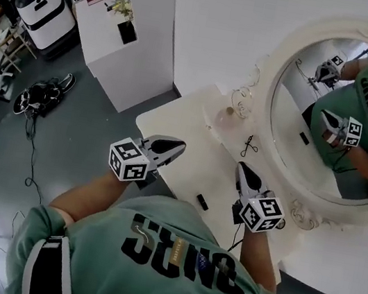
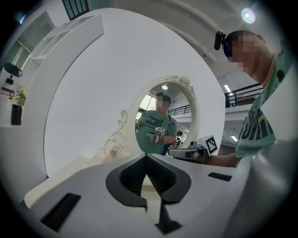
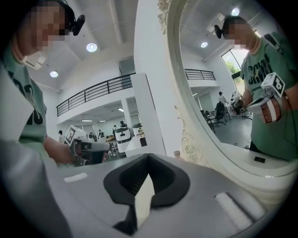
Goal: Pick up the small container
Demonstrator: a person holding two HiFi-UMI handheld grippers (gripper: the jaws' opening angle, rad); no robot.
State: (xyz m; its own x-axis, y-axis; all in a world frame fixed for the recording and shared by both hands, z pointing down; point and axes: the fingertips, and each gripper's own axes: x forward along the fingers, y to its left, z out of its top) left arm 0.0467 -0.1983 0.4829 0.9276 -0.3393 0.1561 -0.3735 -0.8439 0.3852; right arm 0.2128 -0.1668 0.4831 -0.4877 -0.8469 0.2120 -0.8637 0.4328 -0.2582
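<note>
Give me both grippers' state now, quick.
Left gripper: closed, holding nothing.
Right gripper: closed, holding nothing.

An ornate oval mirror (image 1: 338,113) stands at a white table (image 1: 189,119) bearing a small black block (image 1: 202,201).

We find one piece of lettering only: large dark block letters across the chest of the green T-shirt (image 1: 183,252), repeated reversed in the mirror (image 1: 269,87). We cannot read them with certainty.

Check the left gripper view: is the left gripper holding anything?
No, the left gripper has its jaws shut together at the tips, with nothing between them.
</note>
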